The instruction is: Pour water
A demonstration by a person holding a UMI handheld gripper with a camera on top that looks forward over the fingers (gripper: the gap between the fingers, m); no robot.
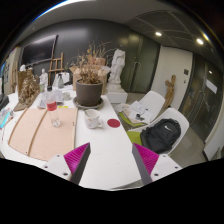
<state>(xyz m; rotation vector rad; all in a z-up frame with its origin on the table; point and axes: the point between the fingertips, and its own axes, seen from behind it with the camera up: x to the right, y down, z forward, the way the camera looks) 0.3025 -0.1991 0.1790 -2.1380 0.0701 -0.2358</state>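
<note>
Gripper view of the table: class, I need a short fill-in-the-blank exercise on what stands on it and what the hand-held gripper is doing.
1. The fingers of the hand-held gripper are ____ and hold nothing.
2. The plant pot stands on the ____.
3. On the white chair beside the table lies a ____ backpack.
4. The cup on the table is ____ in colour.

Missing words: open; table; black; white

1 wide-angle camera rides on the gripper (pixel 108 163), above and behind its 2 fingers, looking forward along them and slightly down over the white table (pixel 105 150) from well back, toward the far wall.
</note>
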